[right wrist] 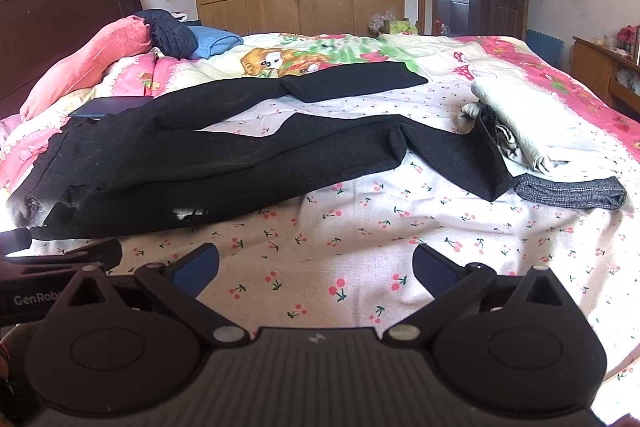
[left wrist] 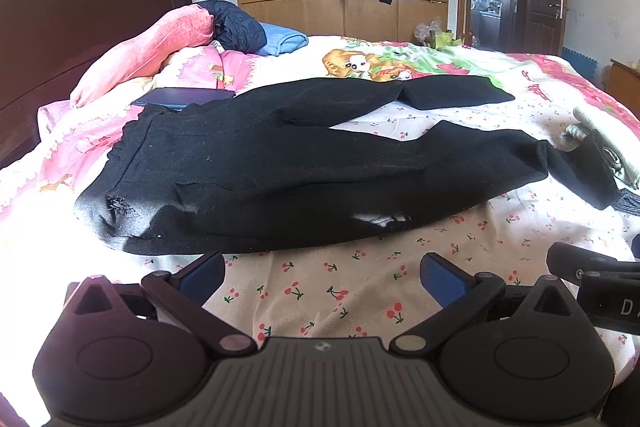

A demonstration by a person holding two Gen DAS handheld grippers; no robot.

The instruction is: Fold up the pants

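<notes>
Black pants (left wrist: 256, 171) lie spread flat on the bed, waistband at the left, both legs running right and splayed apart. They also show in the right wrist view (right wrist: 208, 155). The near leg's cuff (right wrist: 472, 163) rests against a pile of folded clothes. My left gripper (left wrist: 322, 277) is open and empty, just short of the pants' near edge. My right gripper (right wrist: 316, 267) is open and empty, over the cherry-print sheet, nearer the leg end. Each gripper's side shows at the edge of the other's view.
A pile of folded pale and grey clothes (right wrist: 532, 135) sits at the right. A pink pillow (left wrist: 148, 47), a dark jacket (left wrist: 236, 27) and a blue folded cloth (left wrist: 282, 41) lie by the dark headboard (left wrist: 80, 11). A dark flat thing (left wrist: 180, 97) lies behind the waistband. Wardrobe and doorway stand beyond.
</notes>
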